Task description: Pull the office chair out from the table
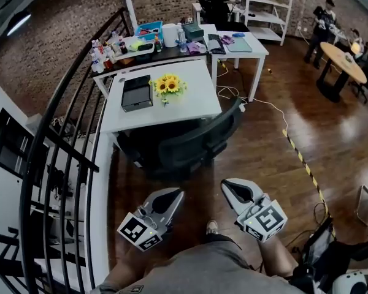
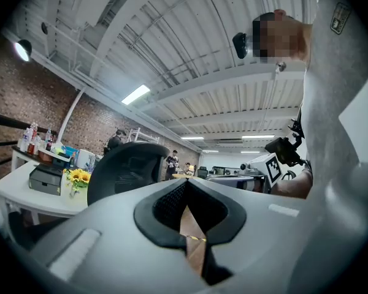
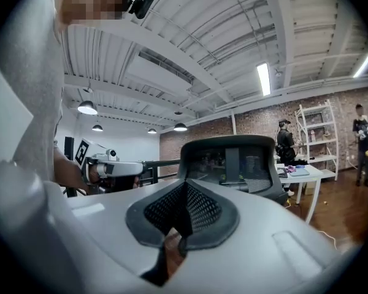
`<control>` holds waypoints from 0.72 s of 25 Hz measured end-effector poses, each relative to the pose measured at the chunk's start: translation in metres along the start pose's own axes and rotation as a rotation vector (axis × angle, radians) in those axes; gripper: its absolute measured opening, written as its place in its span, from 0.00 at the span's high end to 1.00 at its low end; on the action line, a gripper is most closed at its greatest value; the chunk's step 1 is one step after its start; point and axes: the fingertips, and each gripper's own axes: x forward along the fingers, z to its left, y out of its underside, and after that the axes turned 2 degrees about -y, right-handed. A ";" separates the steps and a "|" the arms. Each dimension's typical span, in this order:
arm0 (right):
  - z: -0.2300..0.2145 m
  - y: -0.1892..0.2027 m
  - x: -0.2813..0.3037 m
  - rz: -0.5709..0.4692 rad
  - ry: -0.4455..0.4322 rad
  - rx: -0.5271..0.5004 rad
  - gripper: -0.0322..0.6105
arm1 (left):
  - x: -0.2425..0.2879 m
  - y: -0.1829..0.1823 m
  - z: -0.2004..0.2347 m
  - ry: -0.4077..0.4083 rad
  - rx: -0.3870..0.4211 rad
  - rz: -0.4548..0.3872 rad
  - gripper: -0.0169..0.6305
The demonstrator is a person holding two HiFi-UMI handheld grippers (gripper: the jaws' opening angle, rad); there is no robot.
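Observation:
The black office chair stands tucked against the near edge of the white table, its mesh back toward me. Both grippers hang short of it, pointing at the backrest without touching. My left gripper is shut and empty, below the chair's left side. To its right, my right gripper is also shut with nothing in it. The chair back rises just ahead of the shut left gripper in the left gripper view. It fills the middle beyond the shut right gripper in the right gripper view.
A black box and sunflowers sit on the table. A black railing runs along the left. A cluttered table stands behind, and striped tape and a cable cross the wood floor. People stand at a round table far right.

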 end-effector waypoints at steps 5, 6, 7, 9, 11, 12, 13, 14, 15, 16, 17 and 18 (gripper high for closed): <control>-0.062 -0.001 0.023 0.002 -0.041 -0.013 0.95 | 0.037 0.000 0.038 -0.097 0.031 -0.004 0.96; -0.073 0.000 0.026 0.002 -0.046 -0.013 0.95 | 0.041 0.000 0.047 -0.125 0.041 -0.004 0.96; -0.084 0.000 0.030 0.002 -0.047 -0.012 0.95 | 0.043 0.000 0.055 -0.154 0.050 -0.001 0.96; -0.103 0.000 0.038 0.006 -0.044 -0.002 0.95 | 0.042 0.000 0.074 -0.219 0.059 0.011 0.96; -0.116 0.000 0.047 0.009 -0.043 0.008 0.95 | 0.037 0.003 0.094 -0.288 0.066 0.032 0.96; -0.121 0.000 0.051 0.011 -0.042 0.009 0.95 | 0.035 0.004 0.104 -0.317 0.071 0.040 0.96; -0.126 0.000 0.055 0.012 -0.040 0.008 0.95 | 0.033 0.005 0.114 -0.341 0.076 0.044 0.96; -0.130 -0.001 0.059 0.016 -0.036 0.008 0.95 | 0.032 0.005 0.123 -0.358 0.081 0.045 0.96; -0.135 -0.001 0.063 0.021 -0.030 0.011 0.95 | 0.032 0.005 0.131 -0.366 0.089 0.048 0.91; -0.138 0.000 0.065 0.026 -0.022 0.015 0.95 | 0.032 0.006 0.136 -0.362 0.102 0.055 0.84; -0.142 0.001 0.067 0.031 -0.013 0.019 0.95 | 0.031 0.007 0.137 -0.346 0.122 0.067 0.86; -0.144 0.002 0.068 0.034 -0.005 0.020 0.95 | 0.031 0.008 0.136 -0.321 0.144 0.077 0.84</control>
